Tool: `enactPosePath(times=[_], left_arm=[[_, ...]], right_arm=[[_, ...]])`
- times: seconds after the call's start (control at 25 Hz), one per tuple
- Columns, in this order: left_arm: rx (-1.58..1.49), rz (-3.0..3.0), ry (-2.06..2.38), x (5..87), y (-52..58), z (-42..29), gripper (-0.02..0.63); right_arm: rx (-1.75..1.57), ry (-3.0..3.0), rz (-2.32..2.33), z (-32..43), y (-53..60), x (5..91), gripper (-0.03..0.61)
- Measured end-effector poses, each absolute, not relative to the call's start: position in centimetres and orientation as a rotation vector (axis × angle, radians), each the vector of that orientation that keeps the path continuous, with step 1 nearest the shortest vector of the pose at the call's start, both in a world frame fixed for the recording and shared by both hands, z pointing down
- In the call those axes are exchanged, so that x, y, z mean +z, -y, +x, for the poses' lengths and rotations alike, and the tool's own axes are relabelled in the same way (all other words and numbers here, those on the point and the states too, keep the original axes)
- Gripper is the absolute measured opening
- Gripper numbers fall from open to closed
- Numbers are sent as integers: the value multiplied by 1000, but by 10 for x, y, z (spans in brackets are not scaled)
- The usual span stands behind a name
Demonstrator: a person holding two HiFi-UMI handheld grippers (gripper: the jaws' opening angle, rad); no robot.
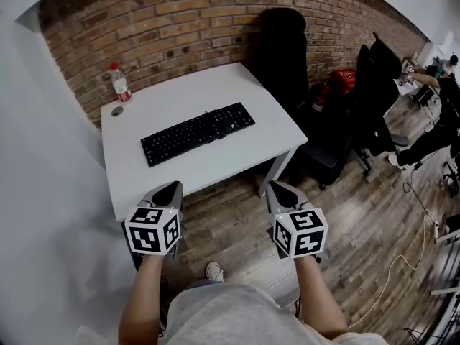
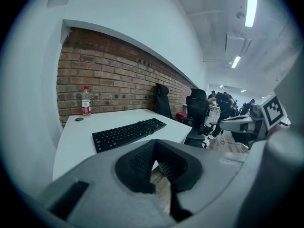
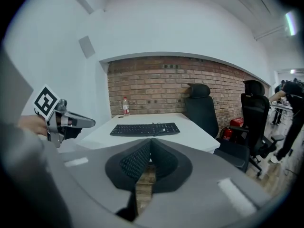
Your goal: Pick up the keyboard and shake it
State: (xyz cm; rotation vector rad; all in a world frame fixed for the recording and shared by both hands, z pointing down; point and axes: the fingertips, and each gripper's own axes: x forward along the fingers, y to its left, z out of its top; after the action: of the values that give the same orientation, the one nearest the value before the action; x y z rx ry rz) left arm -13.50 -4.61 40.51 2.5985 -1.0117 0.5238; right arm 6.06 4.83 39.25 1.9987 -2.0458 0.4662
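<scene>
A black keyboard (image 1: 198, 133) lies slanted across the middle of the white table (image 1: 237, 92), also seen in the left gripper view as the keyboard (image 2: 128, 133) and in the right gripper view as the keyboard (image 3: 145, 129). My left gripper (image 1: 175, 186) hangs just off the table's near edge, shut with nothing in it. My right gripper (image 1: 274, 187) is level with it, over the wooden floor, also shut and empty. Both sit well short of the keyboard. The tips meet in both gripper views: left gripper (image 2: 153, 143), right gripper (image 3: 150, 141).
A plastic bottle (image 1: 120, 83) with a red label stands at the table's far left corner, a small round cap (image 1: 117, 111) beside it. A brick wall (image 1: 180, 20) backs the table. Black office chairs (image 1: 284, 52) and a red extinguisher (image 1: 343, 80) stand to the right. A cable (image 1: 402, 257) runs over the floor.
</scene>
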Motion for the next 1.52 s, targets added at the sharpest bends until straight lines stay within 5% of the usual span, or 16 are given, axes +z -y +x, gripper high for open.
enactPosePath(times=[1.52], left_arm=[[493, 2423, 1172, 449, 212, -164, -11]], right_arm=[[448, 2126, 1834, 71, 154, 415, 11]])
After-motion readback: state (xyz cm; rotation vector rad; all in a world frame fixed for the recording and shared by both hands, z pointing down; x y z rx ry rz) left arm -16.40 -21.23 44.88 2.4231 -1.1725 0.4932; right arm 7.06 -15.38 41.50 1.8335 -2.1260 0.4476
